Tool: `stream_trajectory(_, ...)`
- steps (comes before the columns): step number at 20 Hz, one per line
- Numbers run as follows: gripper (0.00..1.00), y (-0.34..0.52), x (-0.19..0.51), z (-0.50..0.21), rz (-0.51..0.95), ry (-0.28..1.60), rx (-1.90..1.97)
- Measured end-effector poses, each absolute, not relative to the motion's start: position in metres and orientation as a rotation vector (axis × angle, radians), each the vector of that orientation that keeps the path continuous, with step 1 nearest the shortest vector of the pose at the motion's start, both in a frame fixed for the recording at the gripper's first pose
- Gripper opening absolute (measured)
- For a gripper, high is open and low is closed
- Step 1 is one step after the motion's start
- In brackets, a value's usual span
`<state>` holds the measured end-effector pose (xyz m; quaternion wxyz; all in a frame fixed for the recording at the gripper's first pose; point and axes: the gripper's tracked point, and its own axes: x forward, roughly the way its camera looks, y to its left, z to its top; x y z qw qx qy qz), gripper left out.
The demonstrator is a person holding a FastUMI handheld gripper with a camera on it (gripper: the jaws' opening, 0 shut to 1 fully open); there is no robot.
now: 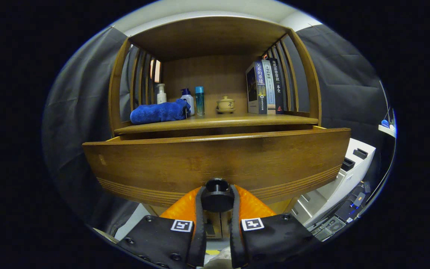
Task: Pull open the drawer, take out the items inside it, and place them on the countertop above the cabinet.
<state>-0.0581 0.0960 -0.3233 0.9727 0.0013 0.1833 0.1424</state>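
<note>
A wooden drawer front (215,158) stands close ahead of me, pulled out from the cabinet under the countertop (215,121). Its round dark knob (217,195) sits between my two fingers, and my gripper (217,198) is shut on it. From this low angle the inside of the drawer is hidden behind its front panel, so I cannot tell what lies in it. On the countertop lies a folded blue towel (159,112) at the left.
Behind the towel stand a white pump bottle (161,94), a blue-capped bottle (187,98) and a teal bottle (199,100). A small lidded cup (225,104) sits mid-shelf, and upright books (265,87) at the right. A white unit (343,175) stands to the cabinet's right.
</note>
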Motion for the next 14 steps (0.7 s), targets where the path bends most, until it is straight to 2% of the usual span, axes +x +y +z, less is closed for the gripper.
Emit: stream_trajectory(14, 0.34, 0.092, -0.107, -0.322, 0.274, 0.382, 0.005)
